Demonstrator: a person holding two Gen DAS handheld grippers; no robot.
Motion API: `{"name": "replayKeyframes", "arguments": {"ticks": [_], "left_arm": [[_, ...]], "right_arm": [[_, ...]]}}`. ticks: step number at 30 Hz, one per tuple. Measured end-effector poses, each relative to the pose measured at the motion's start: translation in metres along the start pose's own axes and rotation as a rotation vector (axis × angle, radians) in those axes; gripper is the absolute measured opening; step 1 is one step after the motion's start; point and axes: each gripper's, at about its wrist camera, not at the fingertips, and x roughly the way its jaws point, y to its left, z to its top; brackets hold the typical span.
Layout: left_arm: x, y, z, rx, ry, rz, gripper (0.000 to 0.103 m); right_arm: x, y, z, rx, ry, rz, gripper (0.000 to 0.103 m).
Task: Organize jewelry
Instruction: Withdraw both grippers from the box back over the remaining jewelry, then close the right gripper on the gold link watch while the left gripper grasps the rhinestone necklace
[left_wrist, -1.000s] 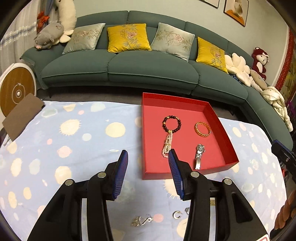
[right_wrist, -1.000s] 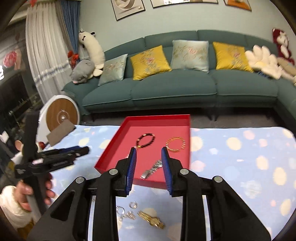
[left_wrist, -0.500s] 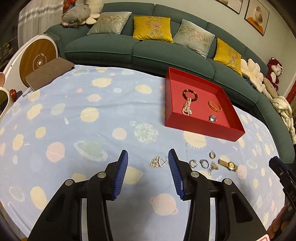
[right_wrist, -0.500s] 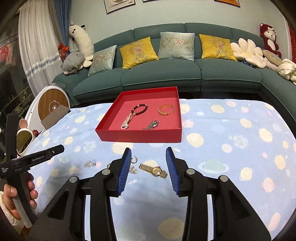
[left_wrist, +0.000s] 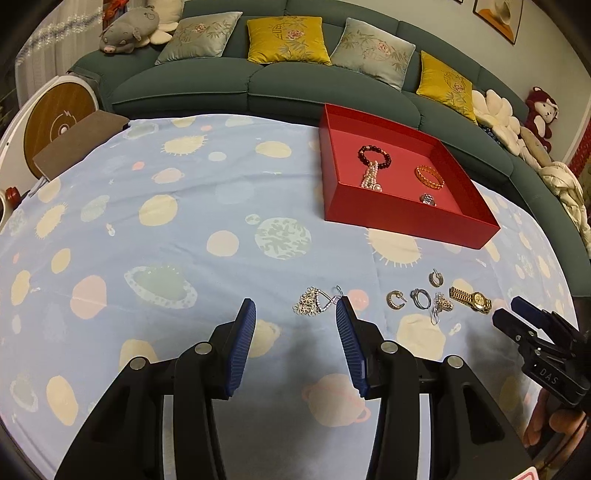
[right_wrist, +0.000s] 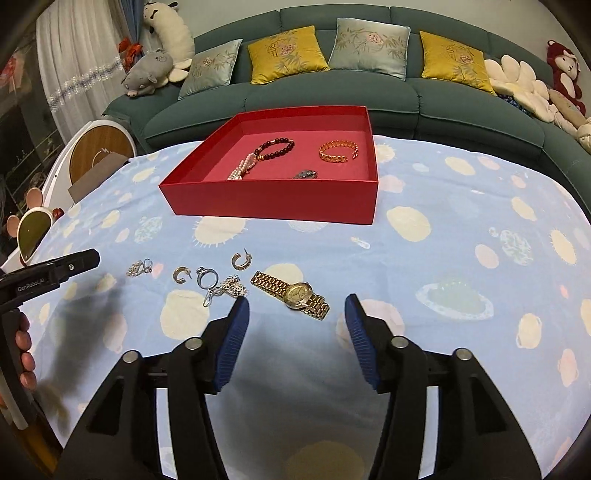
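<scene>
Right wrist view is showing both grippers (right_wrist: 295, 325) (left_wrist: 295, 332) hovering spread and empty, while bracelets are lying in the far red tray (right_wrist: 273, 203), and the gold watch (right_wrist: 295, 293), earrings and ring are waiting nearby.

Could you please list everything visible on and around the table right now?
Red tray: one, far table side.
Beaded bracelet, pearl strand, gold bangle, silver watch: one each, inside tray.
Gold watch: one, on cloth before right tool.
Hoop earrings: two, gold, on cloth.
Silver ring: one, beside them.
Flower earrings: silver, before left tool.
Sofa: one, green, behind.
Left tool, right tool: open, empty.
</scene>
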Motion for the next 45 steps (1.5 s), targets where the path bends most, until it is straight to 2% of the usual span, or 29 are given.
{"name": "replayKeyframes", "arguments": {"ticks": [8, 12, 20, 25, 29, 32, 34, 38, 40, 43, 45], "left_arm": [[0.011, 0.002, -0.008, 0.019, 0.037, -0.017, 0.044], [0.013, 0.004, -0.012, 0.023, 0.046, -0.023, 0.051], [0.014, 0.007, -0.013, 0.023, 0.054, -0.039, 0.054], [0.017, 0.01, -0.012, 0.014, 0.062, -0.036, 0.054], [0.019, 0.009, -0.011, 0.013, 0.062, -0.035, 0.054], [0.021, 0.007, -0.011, 0.017, 0.064, -0.031, 0.054], [0.023, 0.004, -0.01, 0.02, 0.066, -0.027, 0.054], [0.028, -0.001, -0.01, 0.02, 0.072, -0.025, 0.054], [0.029, -0.004, -0.01, 0.022, 0.073, -0.026, 0.054], [0.032, -0.009, -0.009, 0.03, 0.071, -0.024, 0.054], [0.033, -0.011, -0.008, 0.034, 0.07, -0.023, 0.054]], "right_arm": [[0.025, -0.003, -0.009, -0.01, 0.068, 0.017, 0.06], [0.028, -0.003, -0.007, -0.009, 0.065, 0.018, 0.06], [0.036, 0.003, -0.001, -0.029, 0.058, 0.015, 0.061], [0.036, 0.009, -0.001, -0.057, 0.064, -0.005, 0.046], [0.035, 0.006, -0.001, -0.045, 0.076, -0.017, 0.029], [0.033, 0.005, -0.001, -0.029, 0.092, -0.018, 0.023], [0.03, 0.006, -0.004, -0.022, 0.11, -0.014, 0.011], [0.024, 0.014, -0.011, -0.012, 0.147, 0.021, 0.012], [0.022, 0.016, -0.014, -0.015, 0.139, 0.023, 0.012], [0.024, 0.012, -0.013, 0.02, 0.122, 0.041, 0.018], [0.025, 0.011, -0.011, 0.034, 0.118, 0.054, 0.03]]}}
